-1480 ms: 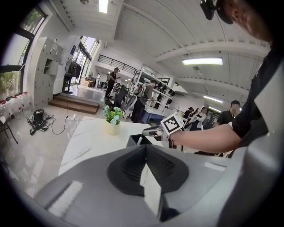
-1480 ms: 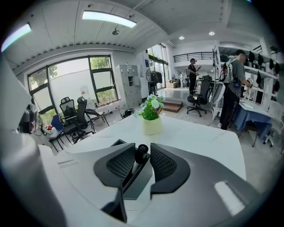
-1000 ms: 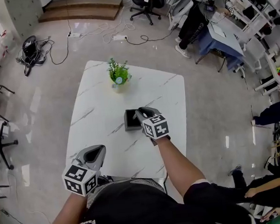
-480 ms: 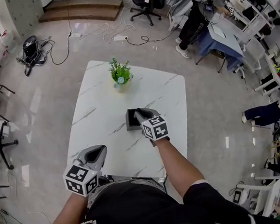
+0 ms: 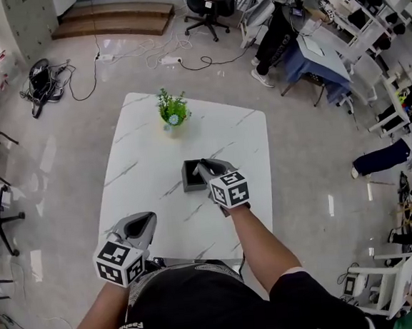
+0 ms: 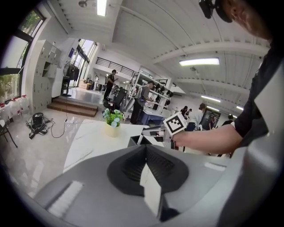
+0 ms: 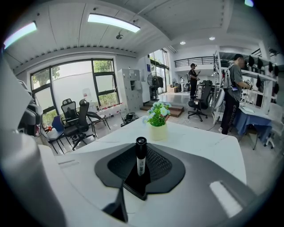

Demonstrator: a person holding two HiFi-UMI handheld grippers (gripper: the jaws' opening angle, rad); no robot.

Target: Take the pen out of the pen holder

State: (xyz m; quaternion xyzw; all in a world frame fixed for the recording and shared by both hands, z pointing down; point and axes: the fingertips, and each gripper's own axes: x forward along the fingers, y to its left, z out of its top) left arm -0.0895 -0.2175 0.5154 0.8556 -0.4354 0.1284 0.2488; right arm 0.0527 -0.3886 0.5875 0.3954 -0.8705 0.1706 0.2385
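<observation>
Left gripper: down at the near table edge, jaws pressed together on nothing. It is idle.
Right gripper: over the holder, jaws drawn in narrow on the pen, one pad on each side of the barrel below the cap.
Pen: upright in the holder, black cap poking above the jaws, pale label on the barrel. It looks light, stiff and made of smooth plastic (it could slip or twist if pinched off-centre). A hold on the barrel under the cap and a straight lift look right.
Pen holder: small dark open box mid-table. It is probably light too, and may tip or ride up if the pen drags on its wall.
Table: white marble-look top.
Potted plant: at the far end, well apart from the action.
Views: the head view hides the pen under the right gripper — only the right gripper view shows it between the jaws. The left gripper view catches the holder's side, with the right gripper at its rim.
</observation>
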